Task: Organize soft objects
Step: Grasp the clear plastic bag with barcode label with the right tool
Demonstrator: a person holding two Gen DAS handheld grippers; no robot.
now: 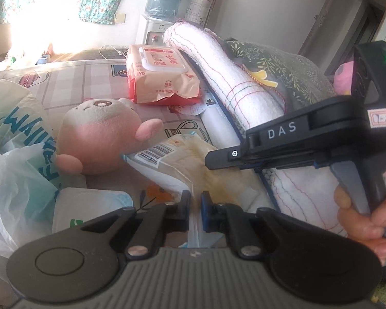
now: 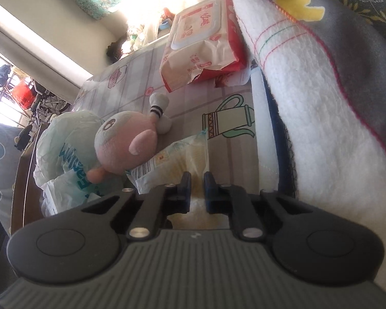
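A pink and grey plush toy [image 1: 100, 136] lies on the patterned tablecloth [image 1: 95, 77]; it also shows in the right wrist view [image 2: 123, 144]. A clear bag of yellowish soft stuff [image 1: 190, 164] lies beside it, also in the right wrist view [image 2: 185, 159]. My left gripper [image 1: 196, 200] hovers just over the bag's near edge, jaws nearly closed, holding nothing visible. My right gripper [image 2: 197, 181], seen from the side in the left wrist view [image 1: 213, 158], is over the same bag, jaws narrowly apart. A rolled white blanket [image 1: 226, 77] lies at the right.
A red wet-wipes pack [image 1: 162, 77] sits behind the toy. A white and green plastic bag [image 1: 15, 154] is at the left. A white lidded pack [image 1: 90, 206] lies near the left gripper. A water dispenser [image 1: 162, 7] stands behind.
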